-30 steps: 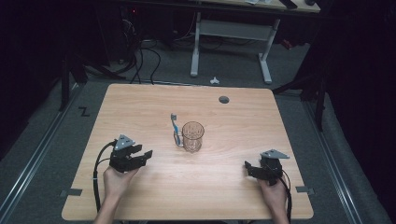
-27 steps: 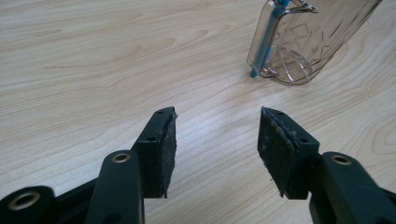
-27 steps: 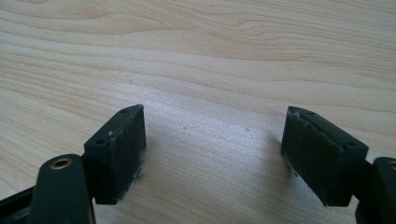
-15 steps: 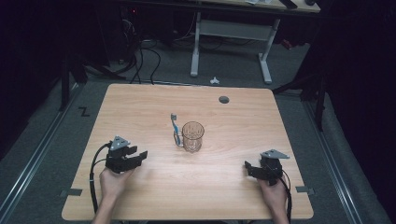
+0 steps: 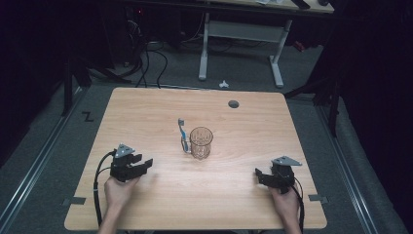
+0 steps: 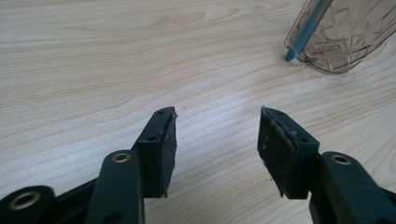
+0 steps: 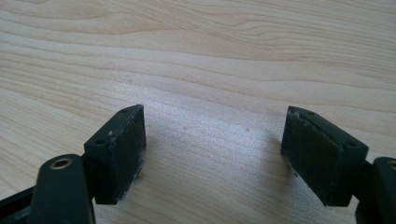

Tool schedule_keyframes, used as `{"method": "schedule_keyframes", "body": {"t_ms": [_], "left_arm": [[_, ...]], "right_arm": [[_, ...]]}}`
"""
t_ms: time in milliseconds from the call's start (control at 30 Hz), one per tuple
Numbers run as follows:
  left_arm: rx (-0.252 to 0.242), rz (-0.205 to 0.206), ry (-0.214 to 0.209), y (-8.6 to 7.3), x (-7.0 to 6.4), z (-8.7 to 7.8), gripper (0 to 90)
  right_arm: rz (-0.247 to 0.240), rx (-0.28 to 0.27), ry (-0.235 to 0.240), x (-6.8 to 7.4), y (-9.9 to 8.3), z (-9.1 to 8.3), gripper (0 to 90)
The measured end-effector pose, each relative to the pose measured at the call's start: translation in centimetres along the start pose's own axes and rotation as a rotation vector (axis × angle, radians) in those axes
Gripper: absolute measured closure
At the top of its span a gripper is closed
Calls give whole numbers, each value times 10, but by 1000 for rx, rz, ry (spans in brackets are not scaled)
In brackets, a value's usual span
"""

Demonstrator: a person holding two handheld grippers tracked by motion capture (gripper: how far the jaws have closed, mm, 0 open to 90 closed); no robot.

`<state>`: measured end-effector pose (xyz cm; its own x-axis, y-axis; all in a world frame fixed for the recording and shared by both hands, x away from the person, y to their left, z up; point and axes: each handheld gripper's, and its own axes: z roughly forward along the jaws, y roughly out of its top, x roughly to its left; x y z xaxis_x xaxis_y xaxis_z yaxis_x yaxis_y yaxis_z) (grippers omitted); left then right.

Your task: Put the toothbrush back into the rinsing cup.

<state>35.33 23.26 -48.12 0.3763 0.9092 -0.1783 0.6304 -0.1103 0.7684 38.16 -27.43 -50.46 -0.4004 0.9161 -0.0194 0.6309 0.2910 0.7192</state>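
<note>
While both rest apart, left hand-held gripper [image 5: 146,165] released, glass mug [image 5: 200,142] ahead-right, seemingly beside toothbrush [image 5: 183,129], right hand-held gripper [image 5: 259,175] released.

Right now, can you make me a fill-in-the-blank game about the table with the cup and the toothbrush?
1. The toothbrush has a ____ handle.
2. The toothbrush lies on the table right beside the clear ____.
3. Both the left gripper and the right gripper have their jaws ____, holding nothing.
4. The tabletop is made of light ____.

Missing words: blue; cup; open; wood
</note>
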Motion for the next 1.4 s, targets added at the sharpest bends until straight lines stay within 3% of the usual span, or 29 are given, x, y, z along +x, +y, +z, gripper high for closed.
{"method": "schedule_keyframes", "body": {"t_ms": [267,767,1067,1267,1400], "left_arm": [[-6,-33,13,-4,2,6,467],[21,-22,39,-8,2,17,465],[12,-22,60,-12,0,25,465],[-3,-19,83,-15,-2,28,464],[1,5,111,-15,-5,29,462]], "right_arm": [[0,0,0,0,0,0,222],[0,0,0,0,0,0,222],[0,0,0,0,0,0,222],[0,0,0,0,0,0,222],[0,0,0,0,0,0,222]]}}
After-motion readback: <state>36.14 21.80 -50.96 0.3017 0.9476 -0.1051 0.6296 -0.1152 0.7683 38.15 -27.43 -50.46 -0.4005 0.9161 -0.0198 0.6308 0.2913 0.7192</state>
